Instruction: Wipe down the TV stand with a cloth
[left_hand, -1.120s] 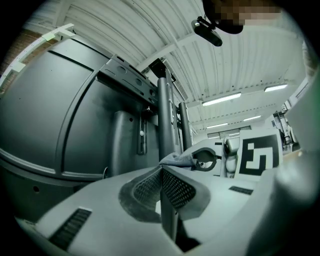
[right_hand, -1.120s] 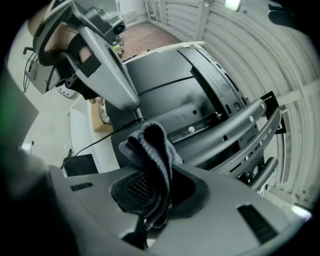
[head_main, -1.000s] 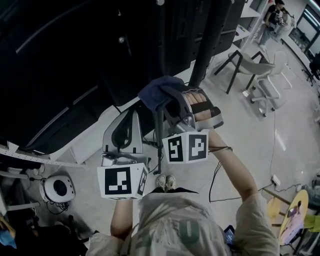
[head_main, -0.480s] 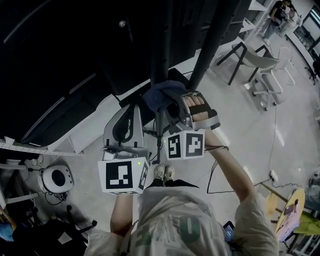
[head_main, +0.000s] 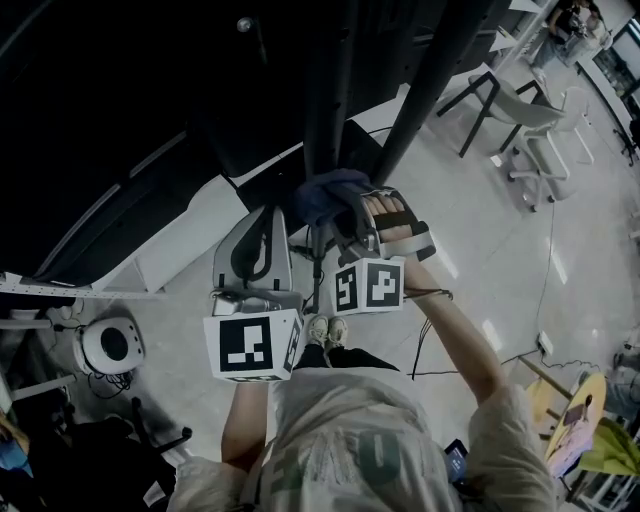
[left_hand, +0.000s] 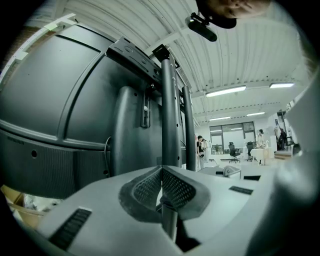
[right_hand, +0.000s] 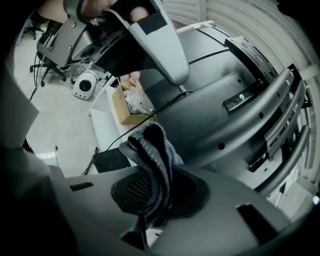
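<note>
The cloth (right_hand: 152, 155) was blue-grey and the stand (head_main: 335, 90) black. The left gripper (left_hand: 161, 172) and right gripper (right_hand: 150, 192) were pale grey, with dark mesh-patterned pads (left_hand: 177, 189) and black-and-white marker cubes (head_main: 250, 345).

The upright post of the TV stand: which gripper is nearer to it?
Right. The right gripper, shut on the cloth, is close beside the upright post; the left gripper is to its left, nearer the person, apart from it.

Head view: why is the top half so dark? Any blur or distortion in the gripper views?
Head view: black TV back underexposed, floor brighter. Left gripper view: strong fisheye bend, ceiling lights glare mildly. Right gripper view: cloth in focus, corners vignetted.
</note>
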